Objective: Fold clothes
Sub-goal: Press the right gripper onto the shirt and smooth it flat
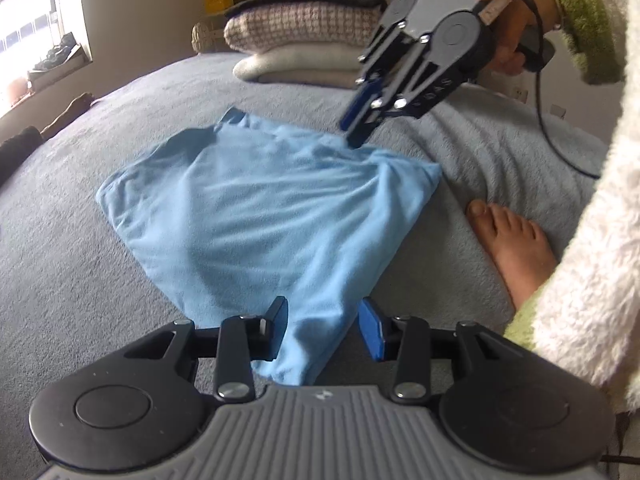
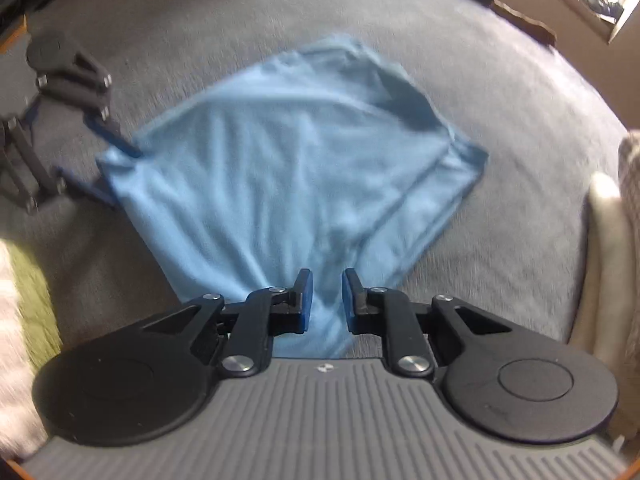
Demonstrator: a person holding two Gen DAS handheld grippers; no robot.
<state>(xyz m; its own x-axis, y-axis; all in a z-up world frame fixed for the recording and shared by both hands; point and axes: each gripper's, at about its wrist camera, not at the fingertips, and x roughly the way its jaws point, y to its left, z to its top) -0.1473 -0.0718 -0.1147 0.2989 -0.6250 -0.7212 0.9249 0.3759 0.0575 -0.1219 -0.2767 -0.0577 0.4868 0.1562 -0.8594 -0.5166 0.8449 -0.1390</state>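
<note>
Blue garment (image 1: 256, 208), mid-frame on grey bed (image 1: 80, 280): both corners gathered, left gripper (image 1: 323, 330) half-open, right gripper (image 2: 323, 300) nearly closed, cloth between each pair. Next, likely: lift together, fold across.

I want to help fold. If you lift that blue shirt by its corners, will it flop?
Probably yes. The blue shirt lies soft and wrinkled on the grey blanket, so it should sag. It bunches between the left hand-held gripper fingers, so it's likely thin and light.
</note>
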